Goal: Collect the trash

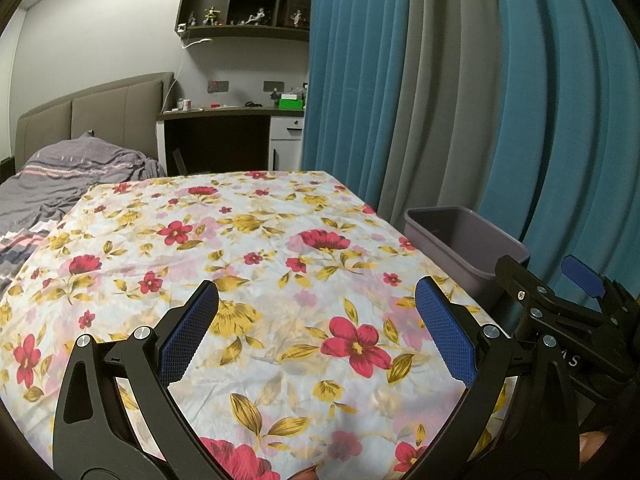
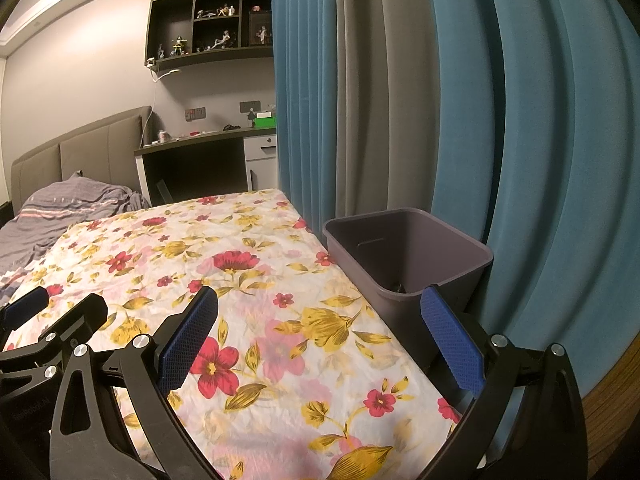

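A grey plastic bin (image 2: 412, 256) stands off the right edge of a table covered with a flowered cloth (image 2: 224, 280); something small and dark lies at its bottom (image 2: 400, 289). The left wrist view has the same bin (image 1: 468, 240) at the right. My left gripper (image 1: 316, 316) hovers open over the cloth with nothing between its blue pads. My right gripper (image 2: 320, 324) is open too, above the cloth's right edge, its right finger (image 2: 452, 344) in front of the bin. Each gripper appears in the other's view: the right one (image 1: 560, 300), the left one (image 2: 48, 320). No loose trash shows on the cloth.
Blue and grey curtains (image 2: 460, 100) hang close behind the bin. A bed with a grey duvet (image 1: 60, 184) lies beyond the table's left side, and a desk (image 1: 224, 120) with small items stands at the back under wall shelves (image 1: 248, 0).
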`<action>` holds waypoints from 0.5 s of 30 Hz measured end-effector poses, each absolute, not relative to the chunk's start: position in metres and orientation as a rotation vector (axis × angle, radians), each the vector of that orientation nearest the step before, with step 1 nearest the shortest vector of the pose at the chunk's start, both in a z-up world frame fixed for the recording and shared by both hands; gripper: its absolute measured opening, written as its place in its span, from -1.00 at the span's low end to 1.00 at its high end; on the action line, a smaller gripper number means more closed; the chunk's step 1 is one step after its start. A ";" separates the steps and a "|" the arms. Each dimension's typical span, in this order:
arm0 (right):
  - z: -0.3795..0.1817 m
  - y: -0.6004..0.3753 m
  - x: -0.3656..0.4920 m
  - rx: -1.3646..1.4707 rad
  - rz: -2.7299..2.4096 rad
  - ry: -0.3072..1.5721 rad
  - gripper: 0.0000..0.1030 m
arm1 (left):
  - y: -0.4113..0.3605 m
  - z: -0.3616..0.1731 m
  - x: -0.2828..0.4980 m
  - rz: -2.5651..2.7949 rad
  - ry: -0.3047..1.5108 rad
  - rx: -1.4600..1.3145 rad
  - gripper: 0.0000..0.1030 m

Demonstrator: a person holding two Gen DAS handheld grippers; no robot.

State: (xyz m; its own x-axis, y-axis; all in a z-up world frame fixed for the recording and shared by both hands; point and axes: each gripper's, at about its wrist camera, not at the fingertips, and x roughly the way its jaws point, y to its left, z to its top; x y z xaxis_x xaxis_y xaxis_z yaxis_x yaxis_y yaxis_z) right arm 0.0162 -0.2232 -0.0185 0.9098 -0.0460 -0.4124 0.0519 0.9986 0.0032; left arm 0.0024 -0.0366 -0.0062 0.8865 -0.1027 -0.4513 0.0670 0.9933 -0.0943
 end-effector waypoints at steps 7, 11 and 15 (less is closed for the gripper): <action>-0.018 -0.224 0.016 0.015 -0.051 0.424 0.89 | -0.037 -0.007 0.002 -0.088 0.472 -0.076 0.88; -0.018 -0.224 0.016 0.015 -0.051 0.424 0.89 | -0.037 -0.006 0.002 -0.089 0.472 -0.076 0.88; -0.019 -0.224 0.016 0.016 -0.050 0.423 0.89 | -0.037 -0.006 0.002 -0.089 0.472 -0.076 0.88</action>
